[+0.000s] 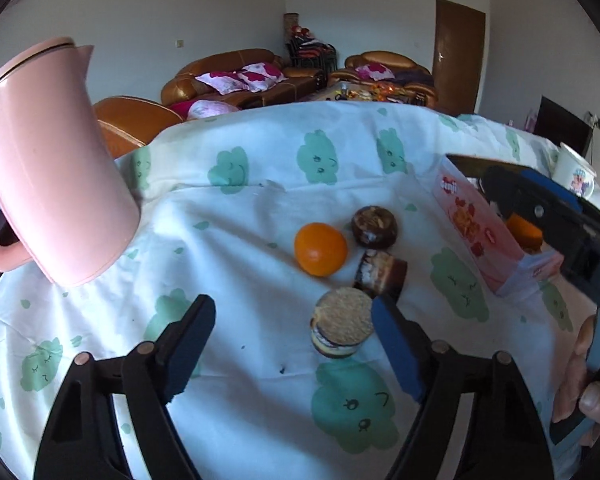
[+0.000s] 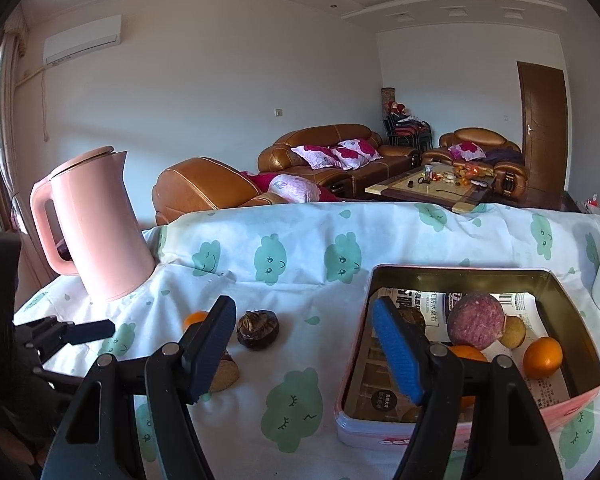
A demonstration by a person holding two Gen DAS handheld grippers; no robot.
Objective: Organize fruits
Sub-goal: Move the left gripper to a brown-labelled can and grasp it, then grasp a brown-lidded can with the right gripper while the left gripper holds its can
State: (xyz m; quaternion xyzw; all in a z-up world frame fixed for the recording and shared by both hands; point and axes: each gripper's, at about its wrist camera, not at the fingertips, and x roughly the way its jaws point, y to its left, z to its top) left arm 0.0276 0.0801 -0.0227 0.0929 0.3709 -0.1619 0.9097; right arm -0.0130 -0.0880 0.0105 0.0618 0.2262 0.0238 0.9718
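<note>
Fruit sorting partly done: pink tin on tablecloth already holds purple fruit, oranges, brown pieces. Loose orange and three brown fruits remain outside, near tin. Left gripper jaws apart beside nearest brown fruit; right gripper apart, empty, at tin's edge.

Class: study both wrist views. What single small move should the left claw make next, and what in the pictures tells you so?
Probably ease the left claw forward and slightly right to straddle the round sandwich-like piece, then close. Its jaws are open and empty, the piece touches the right finger, and the tin already holds other fruit.
</note>
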